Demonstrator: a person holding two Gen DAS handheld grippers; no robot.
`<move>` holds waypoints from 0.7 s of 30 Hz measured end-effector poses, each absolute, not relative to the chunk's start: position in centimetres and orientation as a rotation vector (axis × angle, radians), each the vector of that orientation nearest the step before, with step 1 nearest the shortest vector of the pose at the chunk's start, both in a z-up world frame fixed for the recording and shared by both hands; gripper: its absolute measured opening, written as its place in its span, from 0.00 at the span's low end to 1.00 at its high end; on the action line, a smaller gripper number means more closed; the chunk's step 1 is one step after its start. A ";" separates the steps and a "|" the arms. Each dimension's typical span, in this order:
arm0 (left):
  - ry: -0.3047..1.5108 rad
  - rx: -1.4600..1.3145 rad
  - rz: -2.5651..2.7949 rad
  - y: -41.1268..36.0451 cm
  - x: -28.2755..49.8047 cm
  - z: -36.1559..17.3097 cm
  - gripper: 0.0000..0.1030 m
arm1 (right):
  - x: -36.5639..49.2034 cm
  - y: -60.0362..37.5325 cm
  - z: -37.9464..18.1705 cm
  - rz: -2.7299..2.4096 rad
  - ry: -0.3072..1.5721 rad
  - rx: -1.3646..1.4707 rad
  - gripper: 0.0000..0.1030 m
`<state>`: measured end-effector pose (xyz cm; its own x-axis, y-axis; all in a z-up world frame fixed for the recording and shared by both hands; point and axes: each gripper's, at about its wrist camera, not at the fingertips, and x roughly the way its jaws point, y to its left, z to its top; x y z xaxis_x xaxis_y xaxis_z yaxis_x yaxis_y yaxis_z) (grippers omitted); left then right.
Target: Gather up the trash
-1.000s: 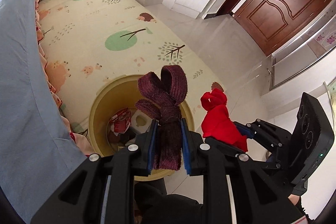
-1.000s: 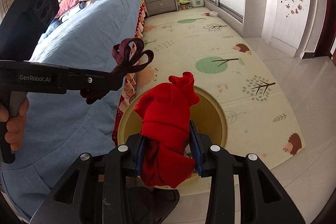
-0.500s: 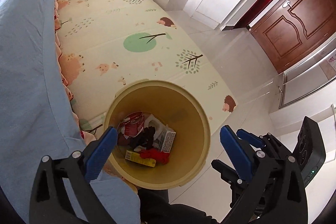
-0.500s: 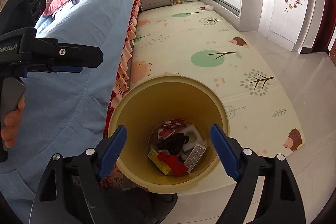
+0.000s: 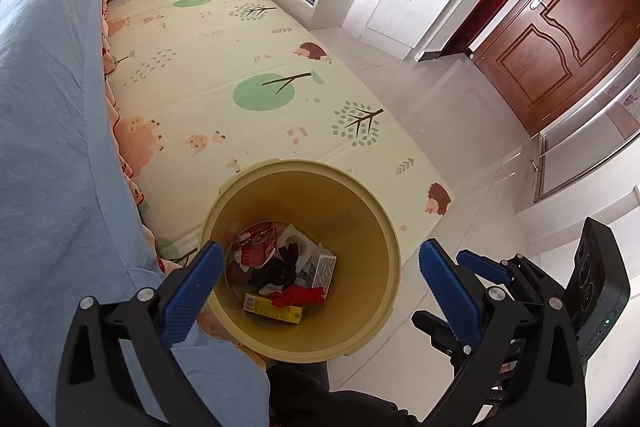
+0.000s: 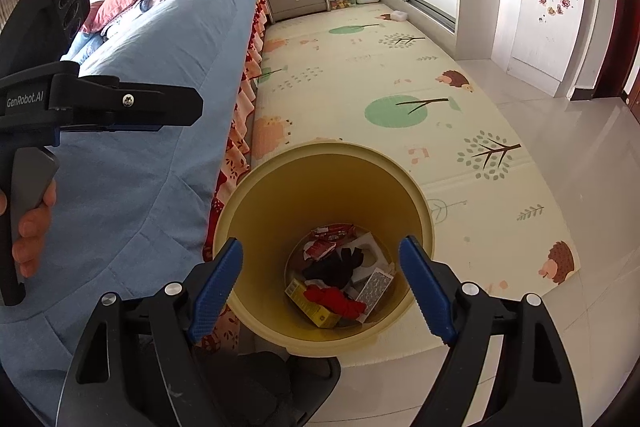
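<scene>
Both cloths gone from the grippers since a second ago: dark maroon fabric left the left one, red fabric left the right one, and both now lie down in the bin. Jaws that were clamped then are spread wide now, same as half a second ago.

Bed [image 6: 132,131] with blue cover runs along the left, play mat [image 5: 224,75] covers the floor beside it, white tile beyond. Yellow trash bin [image 5: 384,267] stands at the mat's near corner, just beside the bed edge, under both grippers. Inside at the bottom: red cloth [image 6: 340,301] on top of a yellow box [image 6: 310,301], dark cloth [image 6: 334,269] just behind it, a red wrapper [image 5: 258,241], a grey speckled carton [image 6: 374,287], white packaging.

Task progress, judged: this drop-off looks finished, both items in the bin. No loose trash visible on the mat near the bin; a small white object far off by the window, too small to tell. What's left is unclear from these views.

Left gripper [image 5: 320,291] fully apart, holds nothing, touches nothing, hovers over the bin mouth. Right gripper [image 6: 320,283] also wide apart, empty, over the bin; its blue pads [image 6: 426,287] frame the opening.
</scene>
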<state>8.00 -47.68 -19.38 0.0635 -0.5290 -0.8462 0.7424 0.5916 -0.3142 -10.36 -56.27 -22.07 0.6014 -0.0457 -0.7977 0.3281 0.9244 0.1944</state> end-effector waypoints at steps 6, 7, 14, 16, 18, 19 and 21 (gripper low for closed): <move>1.117 0.217 -1.000 -46.8 6.8 -17.4 0.95 | -10.9 -55.1 -20.2 -0.218 0.878 0.314 0.76; 1.110 0.214 -1.002 -46.6 6.7 -17.0 0.95 | -11.0 -54.9 -19.8 -0.215 0.874 0.308 0.76; 1.006 0.181 -0.993 -42.5 5.4 -13.5 0.95 | -11.1 -52.2 -16.8 -0.197 0.836 0.241 0.76; 0.966 0.150 -0.956 -40.2 5.4 -12.6 0.95 | -11.0 -51.2 -15.8 -0.186 0.820 0.223 0.76; 0.926 0.130 -0.906 -37.7 5.4 -11.7 0.95 | -10.7 -50.0 -14.7 -0.168 0.802 0.204 0.76; 0.903 0.126 -0.884 -36.6 5.4 -11.2 0.95 | -10.5 -49.3 -14.2 -0.156 0.792 0.194 0.76; 0.855 0.124 -0.841 -34.0 5.4 -10.1 0.95 | -9.9 -47.8 -13.2 -0.127 0.776 0.171 0.77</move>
